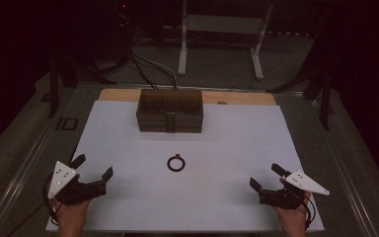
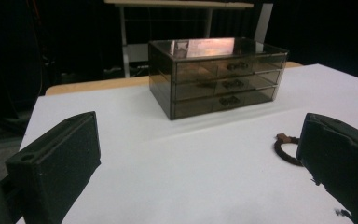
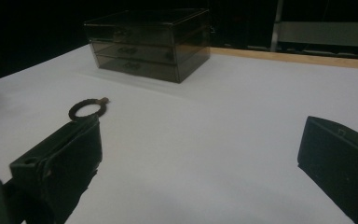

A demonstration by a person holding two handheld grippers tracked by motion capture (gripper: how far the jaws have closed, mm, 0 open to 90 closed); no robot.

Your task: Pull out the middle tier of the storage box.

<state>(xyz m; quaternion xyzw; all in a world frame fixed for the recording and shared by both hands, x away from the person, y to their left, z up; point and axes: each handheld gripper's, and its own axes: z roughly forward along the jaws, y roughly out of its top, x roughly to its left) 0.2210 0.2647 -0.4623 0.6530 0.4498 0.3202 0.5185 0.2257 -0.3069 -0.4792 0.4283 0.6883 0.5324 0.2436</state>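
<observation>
The bracelet (image 1: 176, 163) lies flat at frame centre on the table (image 1: 128, 143), between the left tongs (image 1: 94, 168) and right tongs (image 1: 265, 177), roughly equidistant. Both tongs are held open and empty, the ring having no long axis.

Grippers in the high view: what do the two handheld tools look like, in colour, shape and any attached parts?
Both are black. The left gripper and the right gripper each end in two blocky black jaws and carry a white three-cornered plate on top, with small dark dots on the left one. A dark cable trails near each wrist. No sleeves are visible on the forearms.
</observation>
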